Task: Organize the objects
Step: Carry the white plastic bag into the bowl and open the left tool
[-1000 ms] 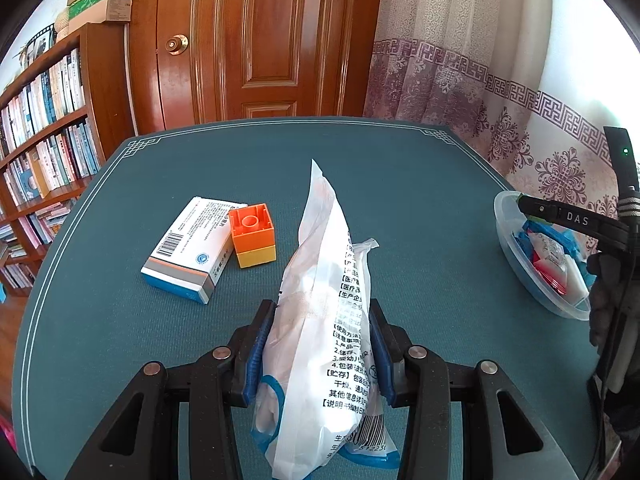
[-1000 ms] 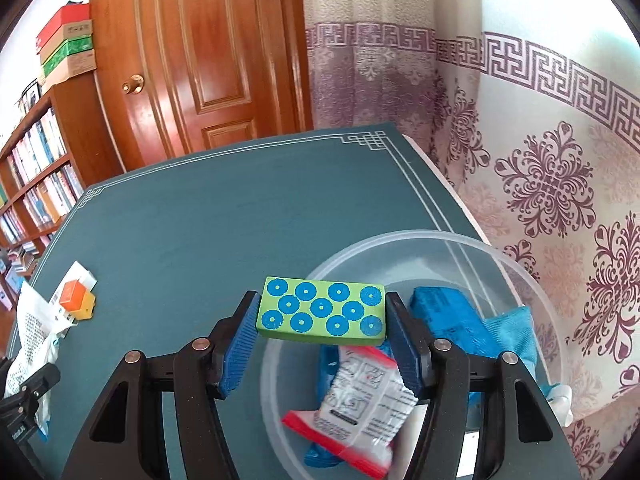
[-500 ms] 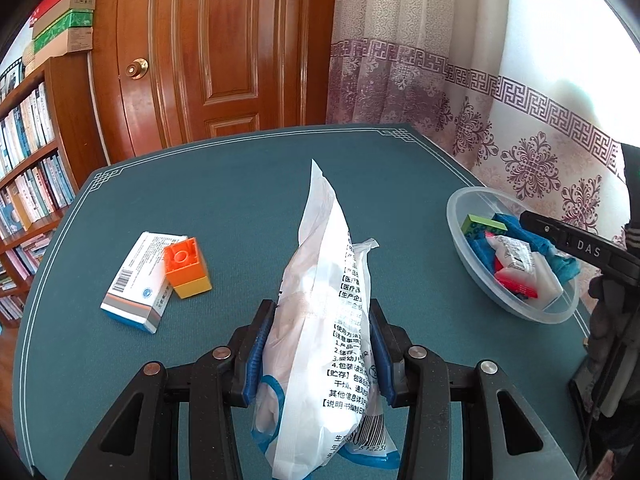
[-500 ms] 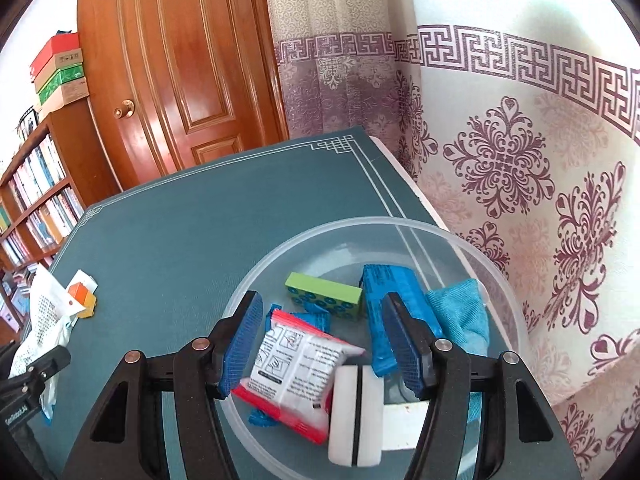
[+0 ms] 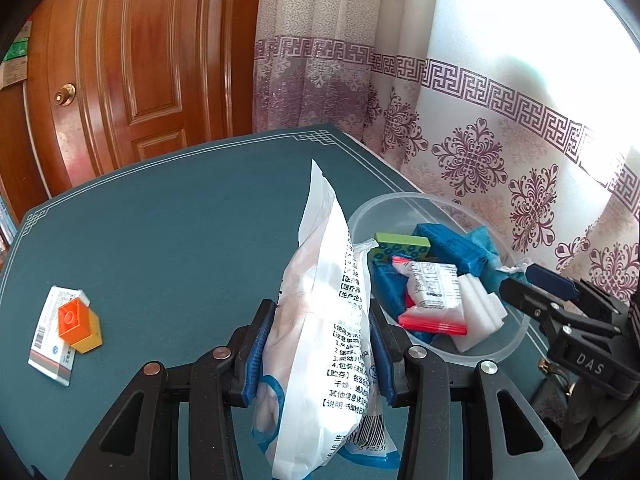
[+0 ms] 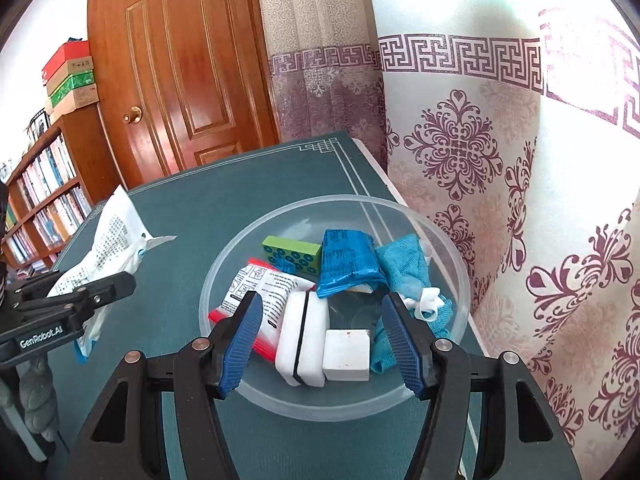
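My left gripper (image 5: 316,320) is shut on a white printed plastic bag (image 5: 324,312) and holds it upright just left of the clear plastic bowl (image 5: 516,344). The bag also shows in the right wrist view (image 6: 104,248). My right gripper (image 6: 322,320) is open and empty above the near side of the bowl (image 6: 452,264). In the bowl lie a green block with blue dots (image 6: 292,254), a blue packet (image 6: 344,264), a red-edged sachet (image 6: 260,296), a blue cloth (image 6: 404,264) and white blocks (image 6: 346,354).
An orange and yellow brick (image 5: 78,326) leans on a white medicine box (image 5: 50,340) at the table's left. The green table (image 5: 180,240) ends at a patterned curtain (image 6: 500,184) on the right. A wooden door (image 6: 188,68) and bookshelf (image 6: 44,188) stand behind.
The green dotted block left my right gripper and now lies in the bowl; the right gripper drew back, open. My left gripper carried the bag rightward up to the bowl.
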Available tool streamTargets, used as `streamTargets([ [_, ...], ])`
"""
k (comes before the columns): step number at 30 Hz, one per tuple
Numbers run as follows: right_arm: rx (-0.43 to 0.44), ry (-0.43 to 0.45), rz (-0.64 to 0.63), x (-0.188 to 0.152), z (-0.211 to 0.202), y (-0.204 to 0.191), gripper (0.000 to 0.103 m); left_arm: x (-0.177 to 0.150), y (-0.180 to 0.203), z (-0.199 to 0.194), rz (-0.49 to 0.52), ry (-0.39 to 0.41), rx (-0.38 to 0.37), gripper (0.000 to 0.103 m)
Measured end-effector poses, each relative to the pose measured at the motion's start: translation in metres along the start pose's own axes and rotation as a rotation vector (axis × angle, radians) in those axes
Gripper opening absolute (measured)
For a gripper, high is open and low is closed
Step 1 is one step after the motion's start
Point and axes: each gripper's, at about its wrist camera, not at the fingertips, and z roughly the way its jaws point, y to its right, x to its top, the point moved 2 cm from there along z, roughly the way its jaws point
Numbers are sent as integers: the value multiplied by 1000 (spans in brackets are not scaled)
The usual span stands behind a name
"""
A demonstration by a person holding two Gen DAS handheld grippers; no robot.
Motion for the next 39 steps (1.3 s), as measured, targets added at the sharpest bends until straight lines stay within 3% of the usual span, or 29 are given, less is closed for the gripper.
streamTargets([
  [13,33,2,54,-10,-6,27,63,27,60,50,86,-14,-109,47],
  [21,32,5,84,-13,-7,41,63,41,87,65,68,-34,-218,47],
  [22,32,4,85,-13,-7,42,63,43,89,66,61,-35,-224,48],
  [24,32,2,90,-14,-7,44,63,44,90,67,47,-35,-219,60],
  [26,33,1,95,-15,-7,46,63,44,87,65,33,-14,-197,79],
  [39,46,10,83,-14,-14,33,63,36,53,46,-20,18,-122,87],
])
